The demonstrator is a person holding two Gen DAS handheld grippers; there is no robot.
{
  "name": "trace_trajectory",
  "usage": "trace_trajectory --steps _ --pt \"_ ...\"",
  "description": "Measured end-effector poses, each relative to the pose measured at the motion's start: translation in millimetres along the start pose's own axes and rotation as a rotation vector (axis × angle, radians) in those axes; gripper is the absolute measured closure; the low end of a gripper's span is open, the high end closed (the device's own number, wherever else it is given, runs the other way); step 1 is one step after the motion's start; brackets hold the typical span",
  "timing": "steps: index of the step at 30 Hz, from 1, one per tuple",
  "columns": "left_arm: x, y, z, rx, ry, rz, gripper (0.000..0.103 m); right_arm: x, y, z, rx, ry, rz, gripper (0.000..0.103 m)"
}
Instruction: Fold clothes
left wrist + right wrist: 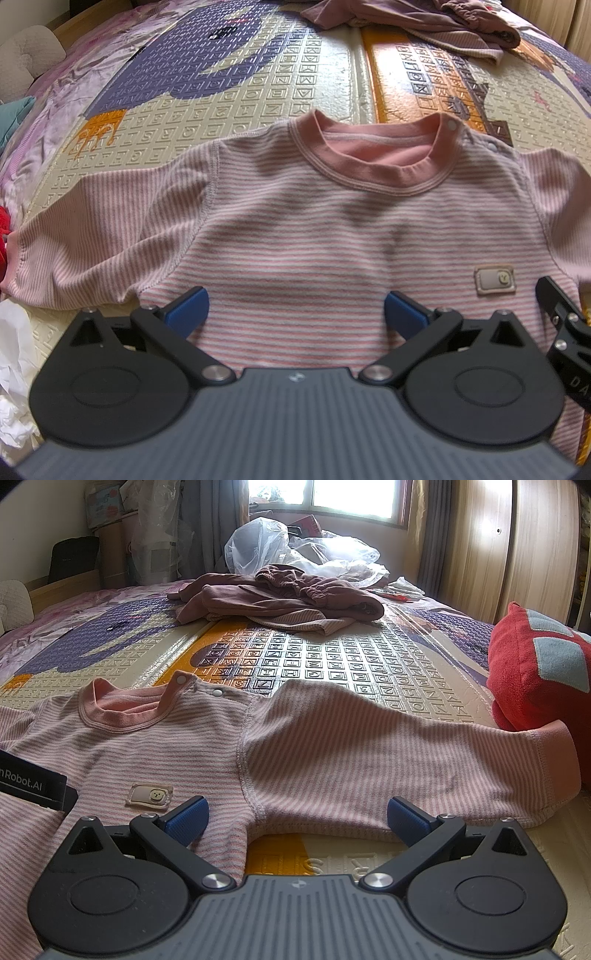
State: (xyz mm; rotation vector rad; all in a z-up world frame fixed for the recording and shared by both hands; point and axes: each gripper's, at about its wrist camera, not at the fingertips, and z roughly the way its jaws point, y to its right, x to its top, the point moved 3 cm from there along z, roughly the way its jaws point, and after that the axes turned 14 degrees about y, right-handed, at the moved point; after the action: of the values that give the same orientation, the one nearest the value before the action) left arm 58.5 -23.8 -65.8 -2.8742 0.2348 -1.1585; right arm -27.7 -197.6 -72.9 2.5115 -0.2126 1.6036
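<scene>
A pink striped shirt (314, 229) lies flat, front up, on the patterned play mat (258, 85), sleeves spread. The left gripper (296, 314) hovers over its chest and the right gripper (297, 814) by its armpit, both with fingers spread wide, holding nothing.

1. We note a window (325, 496) at the far wall, with strong daylight coming through it.
2. We record grey curtains (218, 524) left of the window and another (428, 528) right of it.
3. We log a wood-grain wardrobe (517, 546) along the right wall, with glare on its doors.
4. We see an embossed letter-pattern play mat (332, 657) in cream, orange and purple, laid over a floral bedsheet (48, 110).
5. We see clear plastic bags (295, 546) heaped below the window.
6. We note a red cushion (535, 672) at the right edge of the mat.
7. We note boxes (107, 502) stacked in the far left corner.
</scene>
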Motion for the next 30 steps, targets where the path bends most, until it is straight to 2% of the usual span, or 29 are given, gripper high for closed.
trace_trajectory --steps 12,15,18,21,24,28,30 --pt "0.5 -2.2 -0.6 -0.002 -0.004 -0.009 0.000 -0.2 0.1 -0.1 0.000 0.000 0.000 0.000" --pt "1.5 -6.9 -6.7 -0.009 -0.056 -0.040 0.000 -0.2 0.3 -0.4 0.002 0.001 0.003 0.000" --pt "-0.4 -12.8 -19.7 -0.089 -0.103 -0.098 0.000 -0.4 0.8 -0.5 0.002 0.002 0.004 0.000" --pt "-0.5 -15.5 -31.5 -0.141 -0.111 -0.139 0.000 -0.6 1.2 -0.5 0.002 0.002 0.005 0.000" --pt "-1.8 -12.4 -37.4 -0.139 -0.112 -0.129 0.000 -0.7 1.4 -0.5 0.002 0.002 0.004 0.000" --pt "-15.8 -7.4 -38.4 -0.141 -0.152 -0.138 0.000 -0.3 2.2 -0.8 0.003 0.002 0.005 0.000" --pt "-25.0 -3.7 -45.2 -0.117 -0.135 -0.111 0.000 -0.4 2.1 -0.8 0.003 0.002 0.006 0.000"
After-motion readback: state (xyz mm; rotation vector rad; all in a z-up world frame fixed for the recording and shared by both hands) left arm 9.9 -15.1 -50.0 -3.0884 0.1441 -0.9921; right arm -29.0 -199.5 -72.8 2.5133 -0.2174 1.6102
